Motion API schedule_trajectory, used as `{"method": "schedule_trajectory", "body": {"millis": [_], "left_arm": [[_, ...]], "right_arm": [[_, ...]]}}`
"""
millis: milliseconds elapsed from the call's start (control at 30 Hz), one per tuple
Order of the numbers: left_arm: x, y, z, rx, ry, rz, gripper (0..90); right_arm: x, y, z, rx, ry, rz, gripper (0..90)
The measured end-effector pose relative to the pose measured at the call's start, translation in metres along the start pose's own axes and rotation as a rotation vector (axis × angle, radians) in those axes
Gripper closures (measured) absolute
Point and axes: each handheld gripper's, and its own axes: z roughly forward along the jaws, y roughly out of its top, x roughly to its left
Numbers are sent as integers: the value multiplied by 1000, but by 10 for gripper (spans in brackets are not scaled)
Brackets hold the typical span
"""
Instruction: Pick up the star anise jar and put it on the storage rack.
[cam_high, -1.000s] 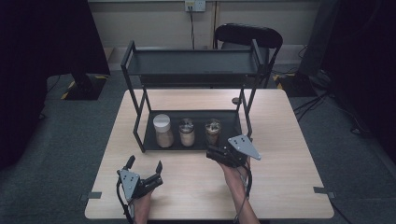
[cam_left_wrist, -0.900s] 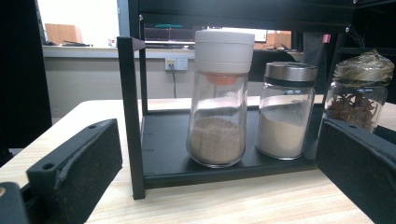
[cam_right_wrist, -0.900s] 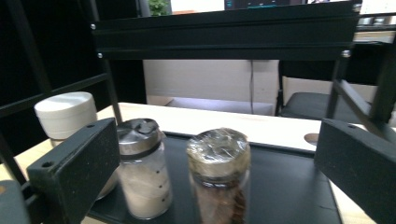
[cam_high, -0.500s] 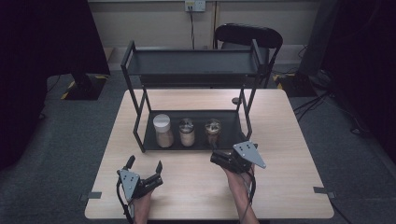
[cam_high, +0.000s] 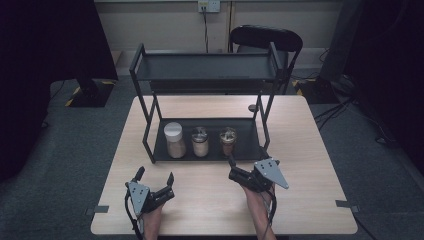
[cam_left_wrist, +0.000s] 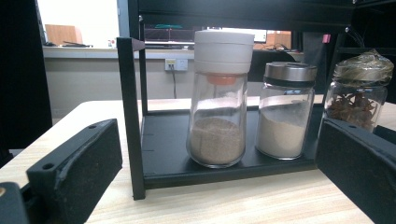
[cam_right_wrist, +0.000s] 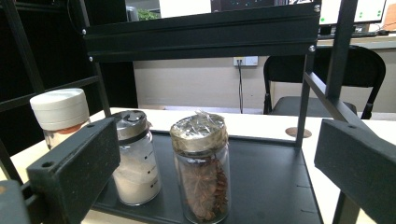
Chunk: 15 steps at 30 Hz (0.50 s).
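Both grippers sit low on the near half of the table (cam_high: 310, 135), in front of the rack (cam_high: 150, 120). The left gripper (cam_high: 155, 176) has its jaws spread wide, nothing between them — in the left gripper view they frame the white-capped jar (cam_left_wrist: 219, 100) and the steel-lidded jar (cam_left_wrist: 285, 109), both standing on the rack's bottom tray. The right gripper (cam_high: 231, 164) is just at the tray's front edge, jaws gaping too and holding nothing. In the right gripper view the foil-topped jar (cam_right_wrist: 201, 170) stands upright dead ahead between the jaws, brown star-shaped pieces inside, clear of both of them. Three jars in a row on that lower tray: white cap on the left with tan powder, steel lid in the middle with paler powder, foil top on the right — close to one another, none touching as far as the views tell. The rack's upper shelf (cam_high: 205, 67) lies bare above them. Behind the table, a black chair (cam_high: 265, 37). A small round disc (cam_high: 252, 107) rests on the tabletop near the rack's rear right leg. The person's hands come in from the near edge, each wrapped around its gripper's handle.
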Motion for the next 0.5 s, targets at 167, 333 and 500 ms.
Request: {"method": "schedule_trajectory", "body": {"millis": [167, 333, 500], "left_arm": [[0, 0, 0, 0, 0, 0, 2], [0, 0, 0, 1, -1, 1, 2], [0, 0, 0, 1, -1, 1, 1]], "right_arm": [[0, -5, -4, -13, -6, -4, 0], [2, -7, -7, -28, -16, -15, 0], [2, -11, -11, -32, -28, -22, 0]]}}
